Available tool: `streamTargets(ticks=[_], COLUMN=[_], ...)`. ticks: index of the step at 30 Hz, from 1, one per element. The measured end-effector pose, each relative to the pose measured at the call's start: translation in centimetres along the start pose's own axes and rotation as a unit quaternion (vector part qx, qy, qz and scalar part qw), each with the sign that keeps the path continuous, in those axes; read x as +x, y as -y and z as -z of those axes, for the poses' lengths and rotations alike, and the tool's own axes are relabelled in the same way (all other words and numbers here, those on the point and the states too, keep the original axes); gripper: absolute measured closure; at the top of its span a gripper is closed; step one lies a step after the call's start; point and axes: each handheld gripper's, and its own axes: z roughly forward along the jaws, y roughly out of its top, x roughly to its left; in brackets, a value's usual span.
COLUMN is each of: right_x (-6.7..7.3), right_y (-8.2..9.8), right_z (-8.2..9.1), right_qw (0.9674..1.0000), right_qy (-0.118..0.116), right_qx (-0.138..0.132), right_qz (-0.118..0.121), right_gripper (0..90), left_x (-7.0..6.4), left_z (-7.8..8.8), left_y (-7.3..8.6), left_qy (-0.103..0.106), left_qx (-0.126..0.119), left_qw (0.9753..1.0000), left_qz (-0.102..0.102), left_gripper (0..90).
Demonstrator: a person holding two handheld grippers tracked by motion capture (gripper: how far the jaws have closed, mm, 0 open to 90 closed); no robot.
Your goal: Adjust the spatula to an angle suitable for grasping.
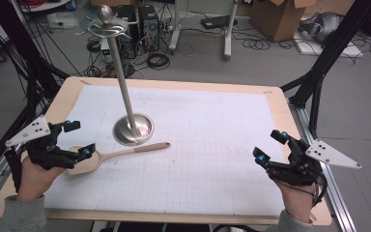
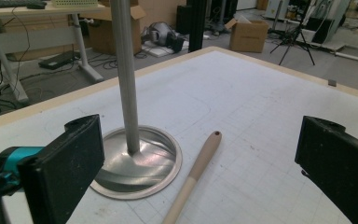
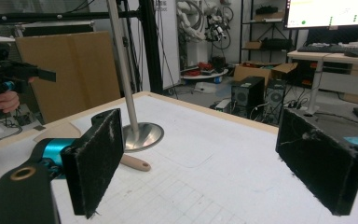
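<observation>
Pale wooden spoon [image 1: 118, 154] lies flat on the tabletop [image 1: 174, 87] at five o'clock of the tall steel hanging stand [image 1: 133, 129], bowl beside the left tongs [image 1: 79, 140], probably for pickup. Both left and right tongs [image 1: 270, 145] gape empty.

Blk grippers [image 1: 76, 139], teal tips, grey tri plates, grey sleeves [image 1: 21, 215]

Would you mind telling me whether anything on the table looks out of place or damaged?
Nothing stands out. The wooden spoon lies flat on the white mat beside the base of the metal stand, which is upright. No spill or damage shows.
</observation>
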Motion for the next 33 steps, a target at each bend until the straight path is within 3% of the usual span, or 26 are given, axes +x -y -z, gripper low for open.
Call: streamTargets(ticks=[23,27,32,33], right_x=[-0.2,0.0,0.6,0.8], right_y=[0.1,0.1,-0.4,-0.4], right_z=[1.1,1.2,1.3,1.4], right_qw=[0.9998,0.9997,0.9998,0.9998], right_qy=[0.014,0.017,0.018,0.017], right_qx=[0.001,0.002,-0.003,0.001], right_qz=[-0.012,-0.016,0.001,-0.008], right_gripper=[14.4,14.5,14.6,14.6], left_x=[-0.8,-0.9,-0.9,-1.0], left_z=[-3.3,-3.8,-4.5,-4.6], left_y=[1.2,1.5,1.7,1.8], left_qy=[0.017,0.021,0.027,0.029], left_qx=[0.013,0.018,0.028,0.029], left_qw=[0.9997,0.9996,0.9992,0.9991], left_qz=[-0.011,-0.01,-0.006,-0.005], left_gripper=[1.7,1.8,1.7,1.8])
